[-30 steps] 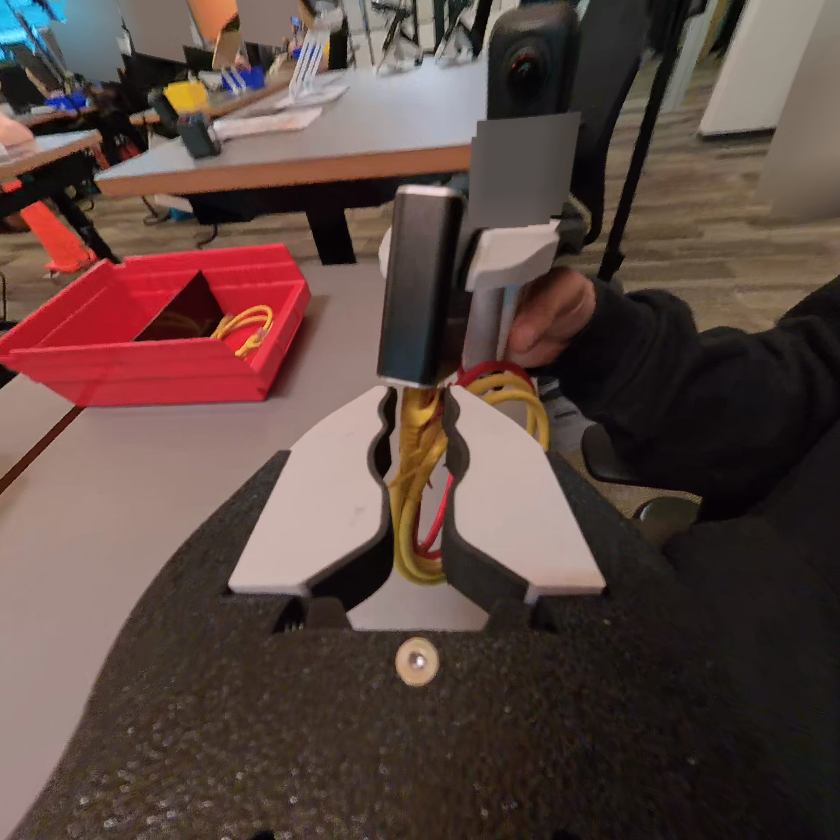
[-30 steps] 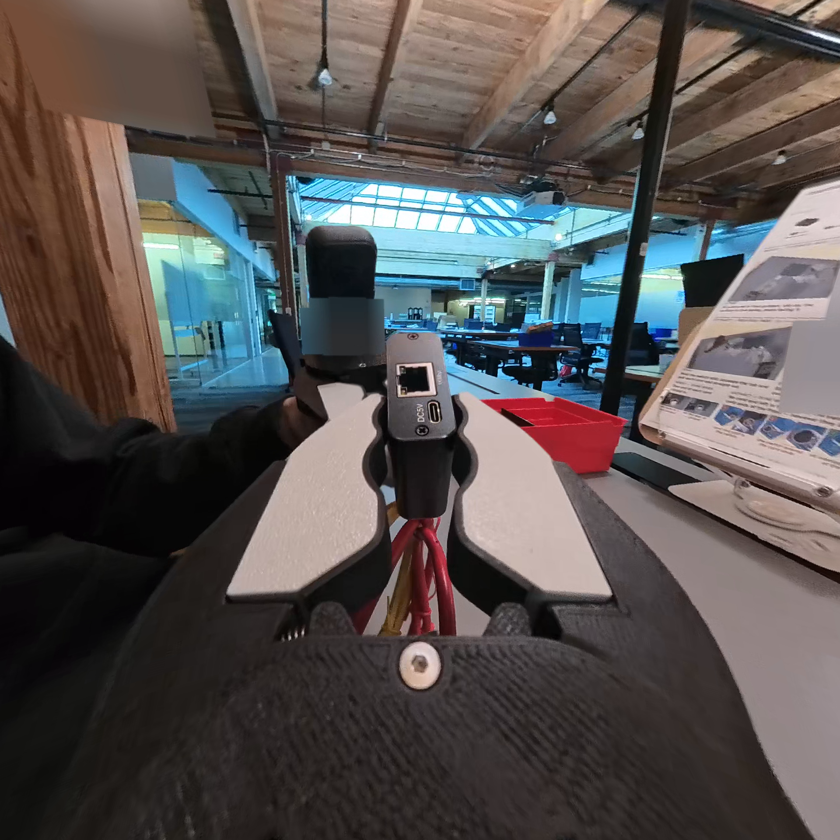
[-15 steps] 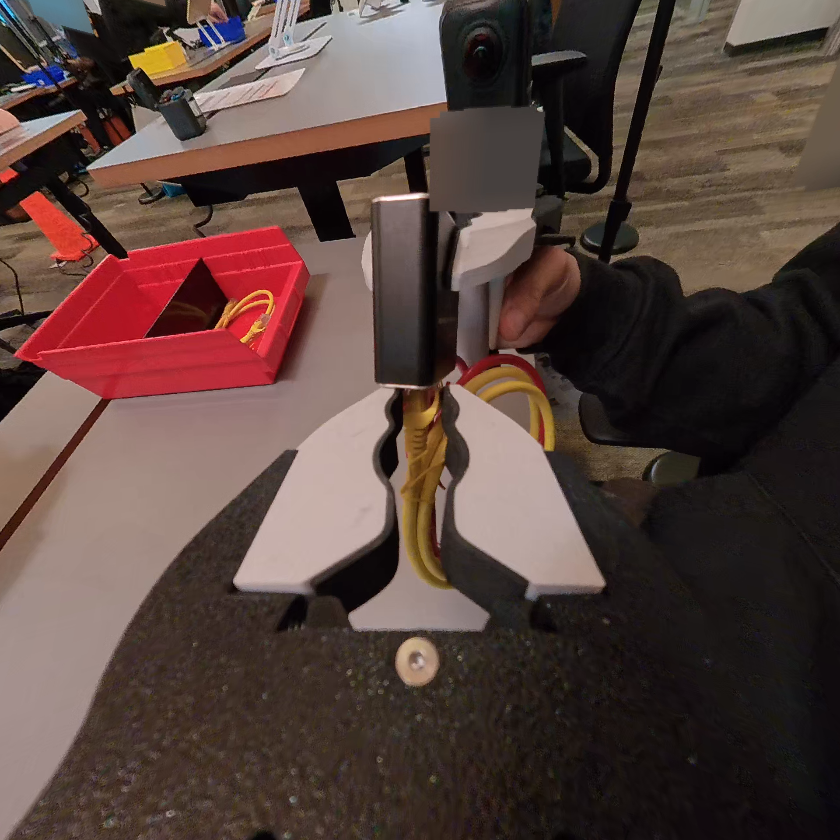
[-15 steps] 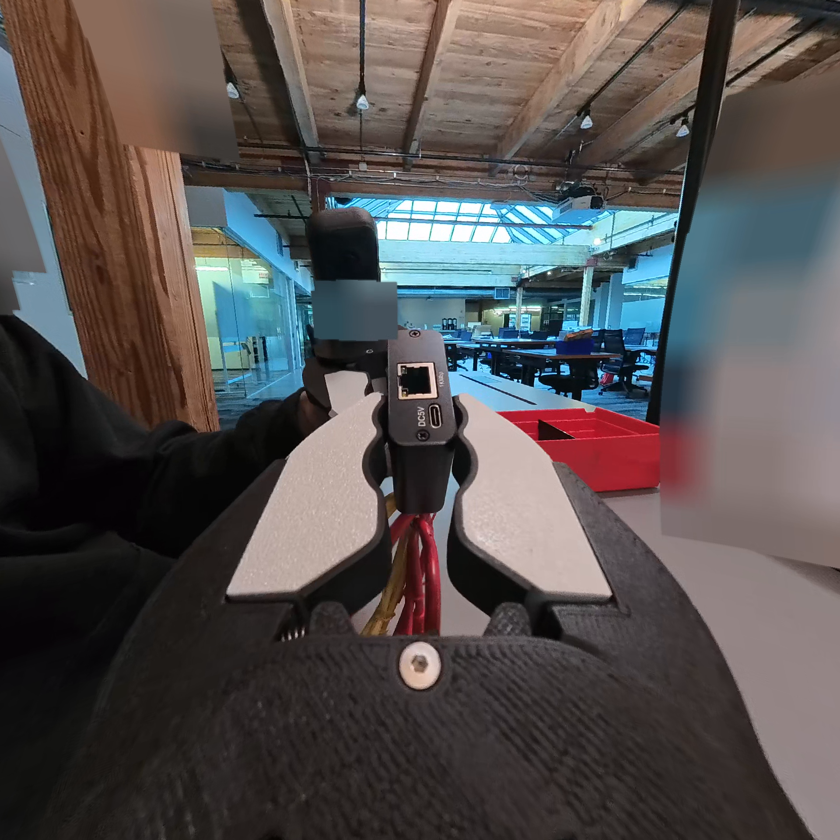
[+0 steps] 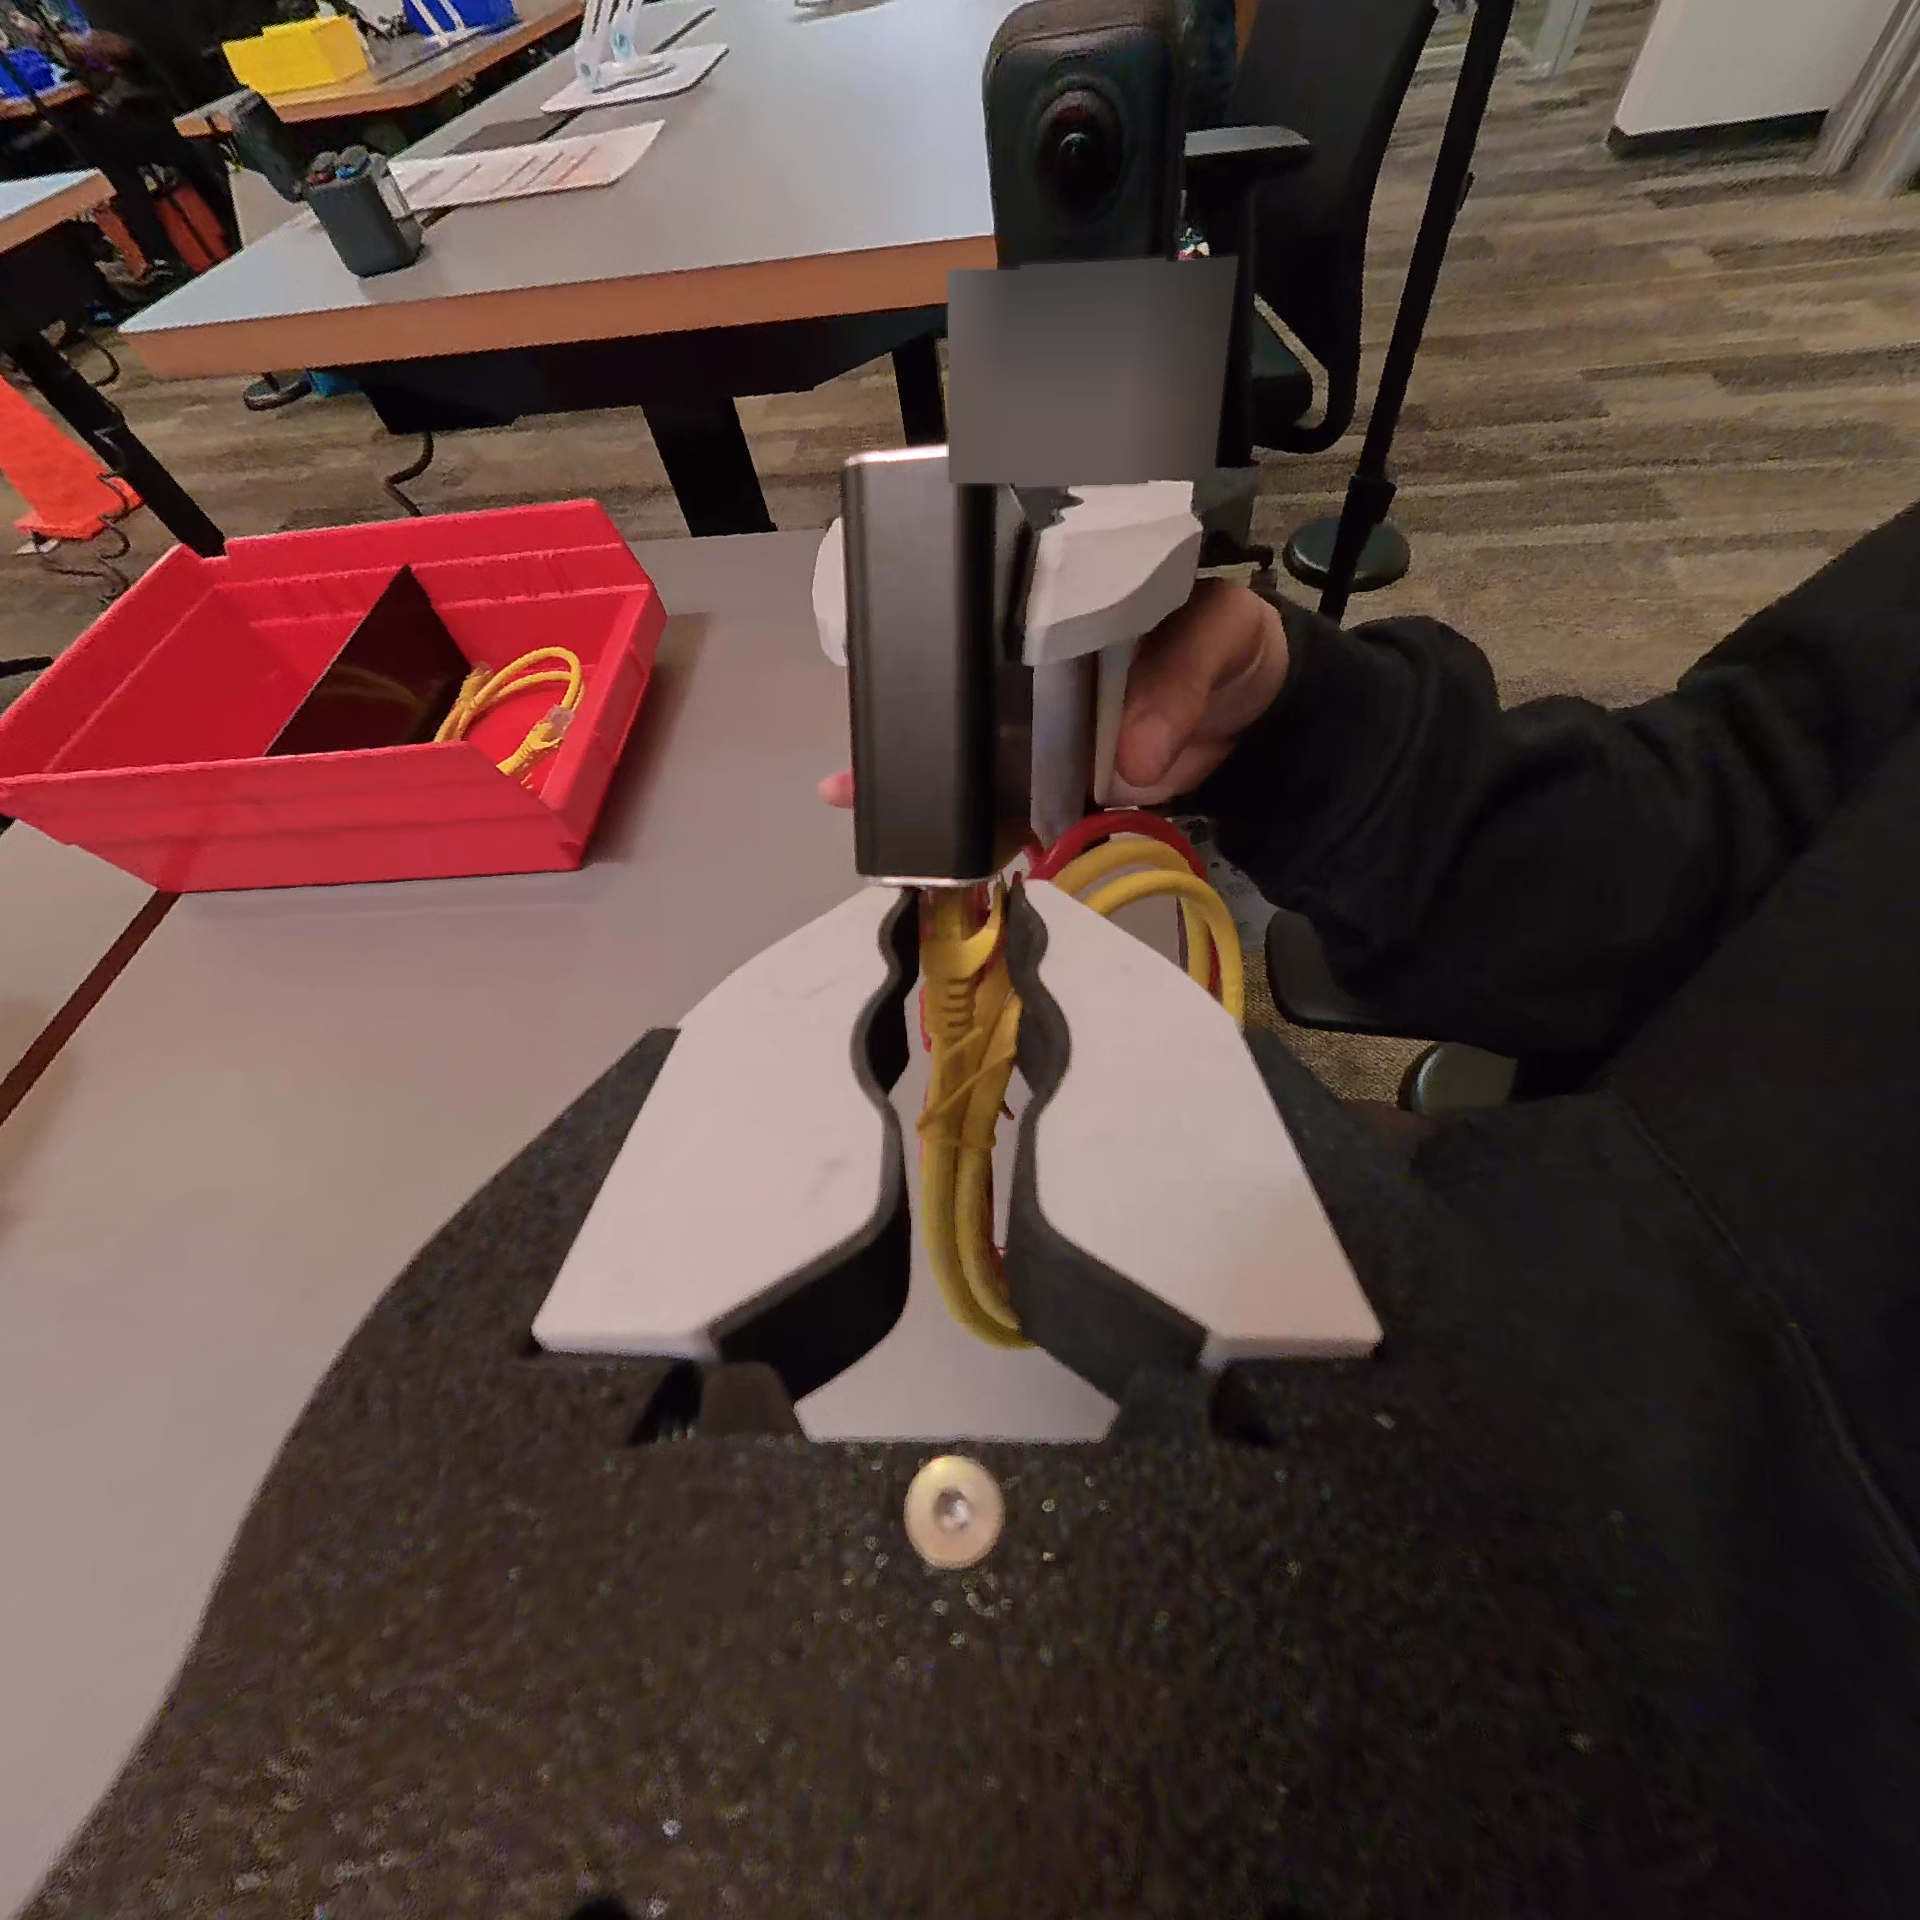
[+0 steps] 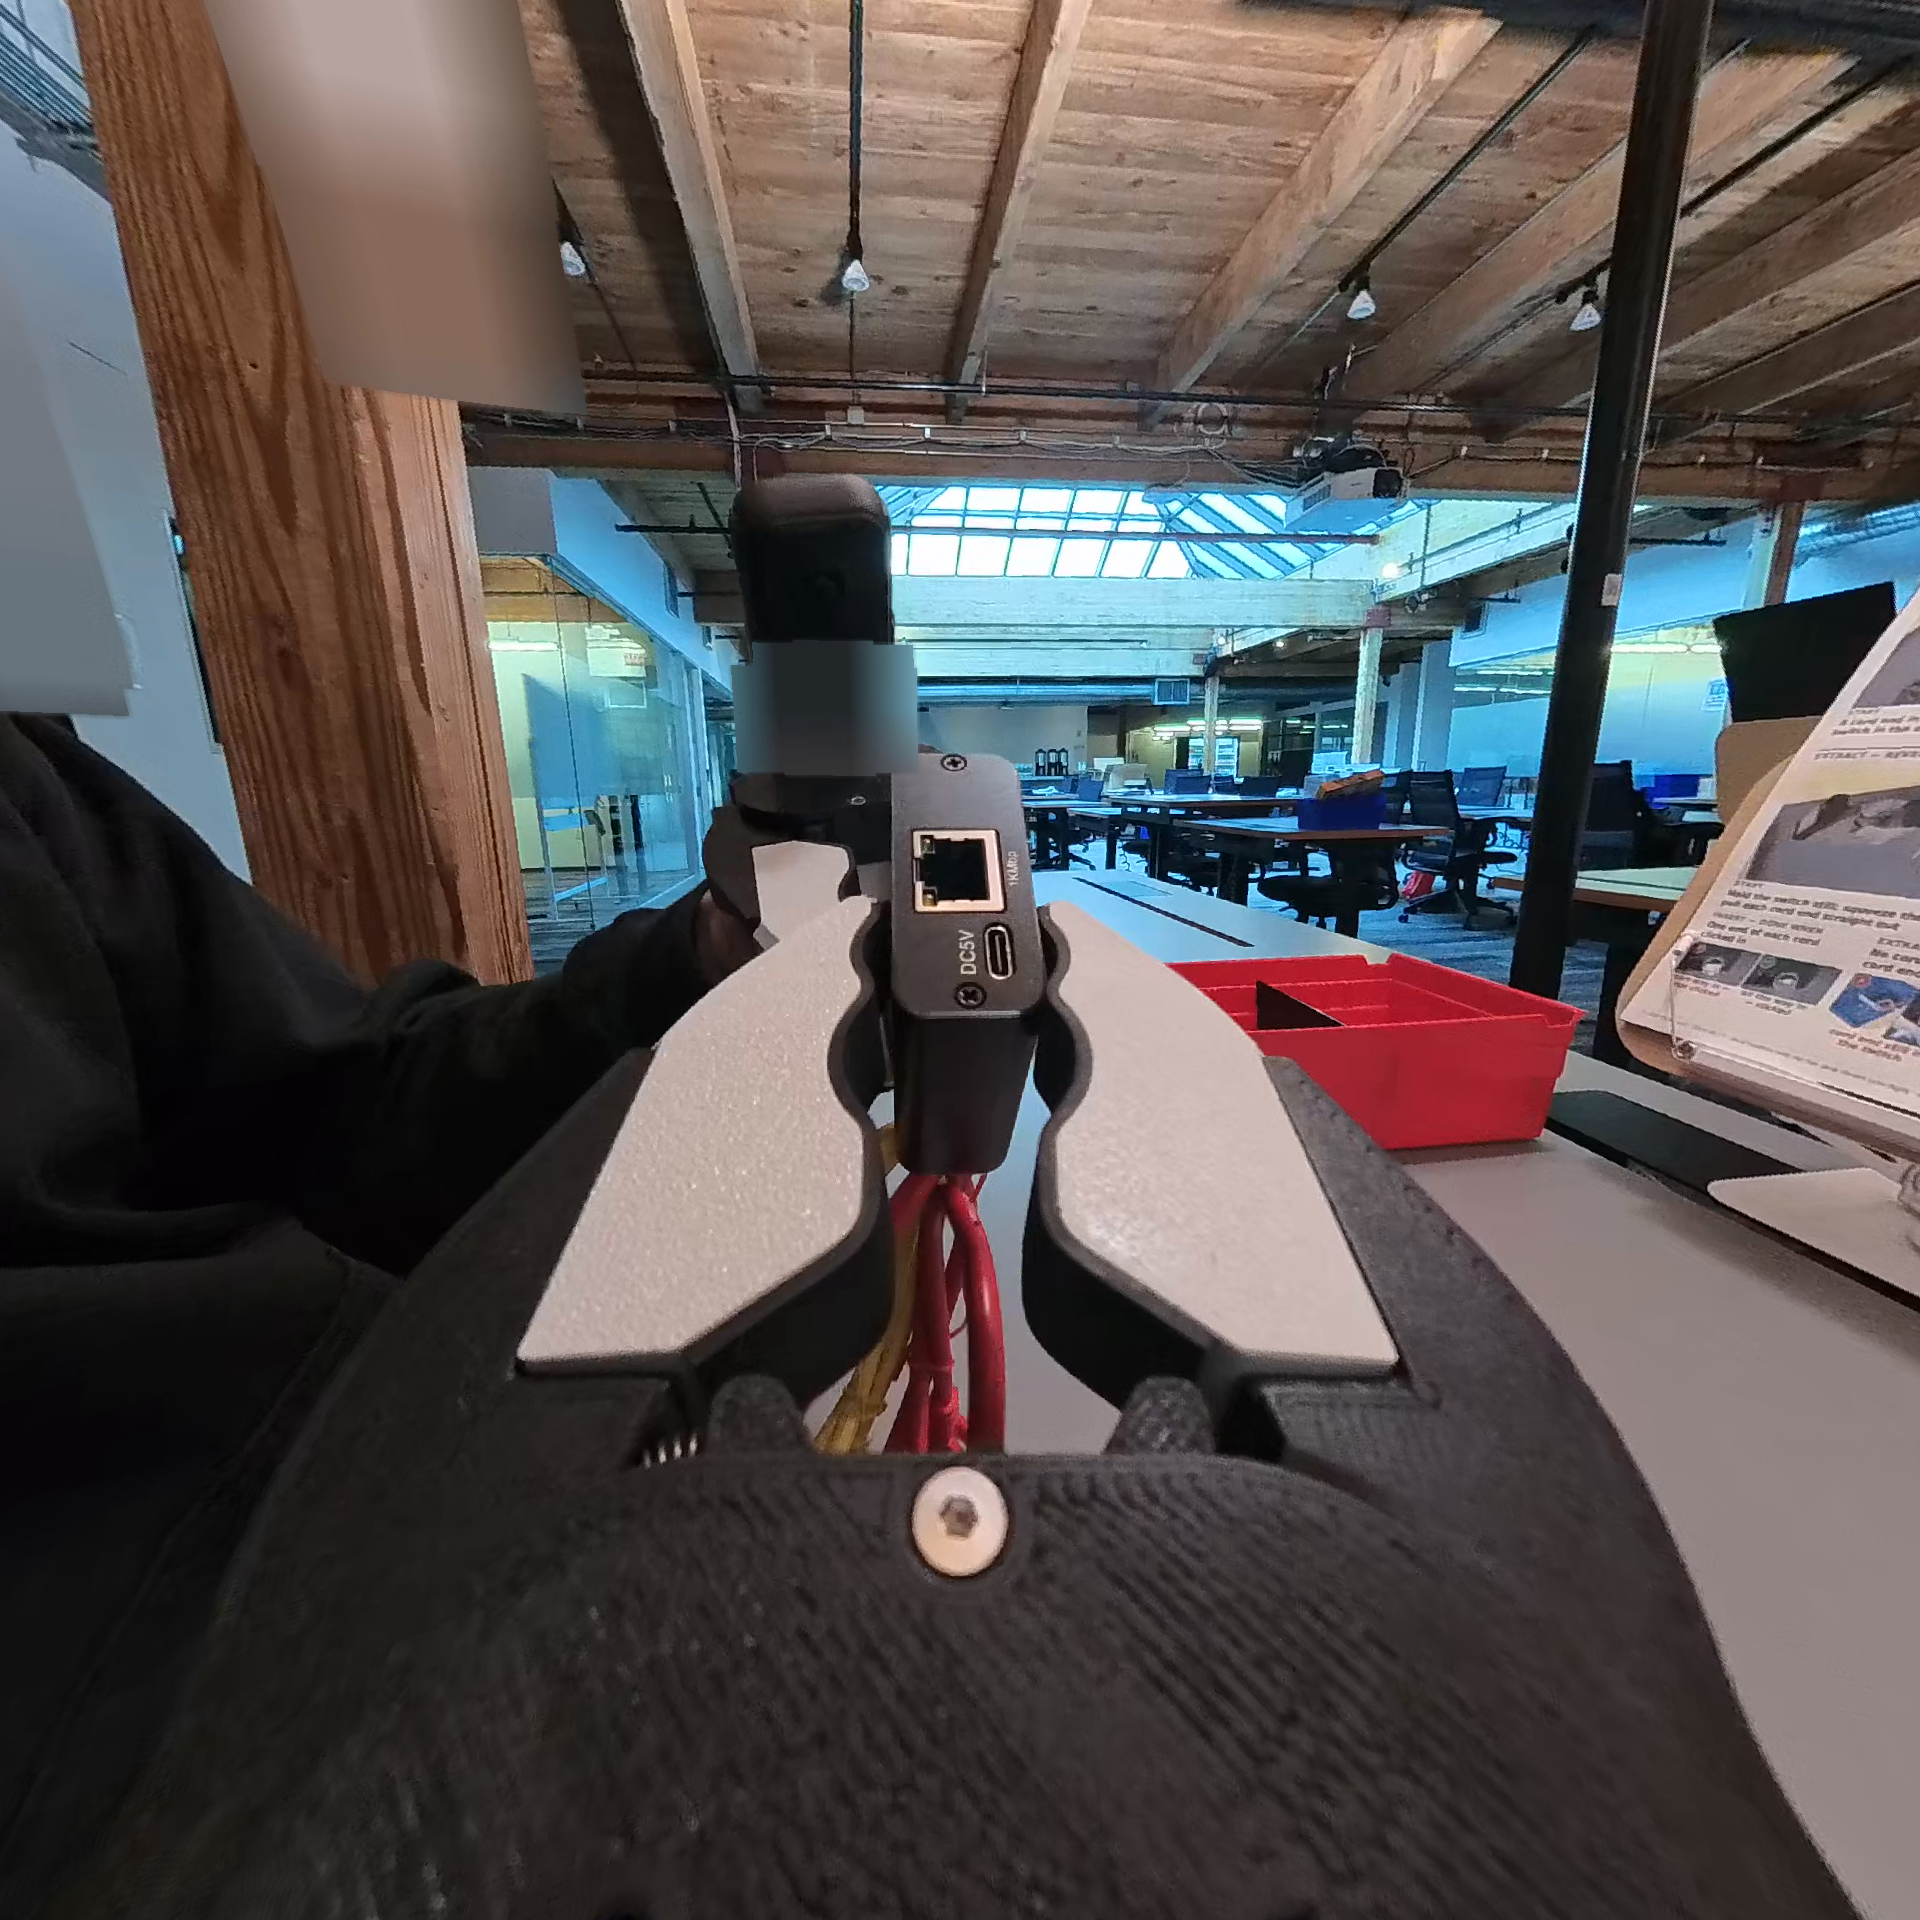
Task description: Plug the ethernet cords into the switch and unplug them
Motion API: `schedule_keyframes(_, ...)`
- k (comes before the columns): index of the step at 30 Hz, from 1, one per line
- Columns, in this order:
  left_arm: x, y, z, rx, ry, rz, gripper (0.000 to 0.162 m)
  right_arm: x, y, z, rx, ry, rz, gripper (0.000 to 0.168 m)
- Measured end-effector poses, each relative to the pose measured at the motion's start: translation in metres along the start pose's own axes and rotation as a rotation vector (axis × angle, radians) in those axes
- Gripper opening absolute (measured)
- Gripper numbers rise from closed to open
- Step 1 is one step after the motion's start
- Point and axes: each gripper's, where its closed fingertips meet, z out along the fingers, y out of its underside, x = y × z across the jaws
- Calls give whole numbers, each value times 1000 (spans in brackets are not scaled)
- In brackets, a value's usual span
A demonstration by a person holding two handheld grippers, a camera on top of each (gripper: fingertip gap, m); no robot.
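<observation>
**Two grippers holding one switch and its cords**

Left wrist view: The left gripper [image 5: 961, 925] is pinching a yellow cord [image 5: 964, 1049] near its plug, with its jaws almost closed around it. The plug is going up into the bottom of the black switch [image 5: 912, 675], which is standing upright above the grey table [image 5: 312, 1091]. A red cord [image 5: 1117, 836] is looping beside the yellow loops. The right gripper [image 5: 1013, 613] is holding the switch from behind, and a hand [image 5: 1195, 696] in a black sleeve is squeezing its handle. Another yellow cord [image 5: 520, 696] is lying coiled inside the red bin [image 5: 312, 821].

Right wrist view: The right gripper [image 6: 961, 971] is squeezing the switch [image 6: 961, 966], jaws open only as wide as the box. Its end is facing up with an empty port. Red cords [image 6: 951, 1309] are hanging under it. The red bin [image 6: 1403, 1049] is sitting on the table to the right, near a paper stand [image 6: 1787, 935].
</observation>
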Motion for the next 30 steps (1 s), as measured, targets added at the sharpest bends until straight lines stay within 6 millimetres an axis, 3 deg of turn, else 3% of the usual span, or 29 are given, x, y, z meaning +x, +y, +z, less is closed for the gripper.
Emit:
schedule_keyframes(11,-3,10,9,33,-55,-126,16,9,10,-4,-41,19,64,25)
schedule_keyframes(18,-2,16,8,34,-67,-184,33,15,17,1,-60,25,98,25)
schedule_keyframes(20,-8,18,5,47,-99,-205,17,15,19,4,-64,7,108,25)
schedule_keyframes(30,-10,21,-10,101,-84,-104,16,14,21,17,-26,-85,178,26)
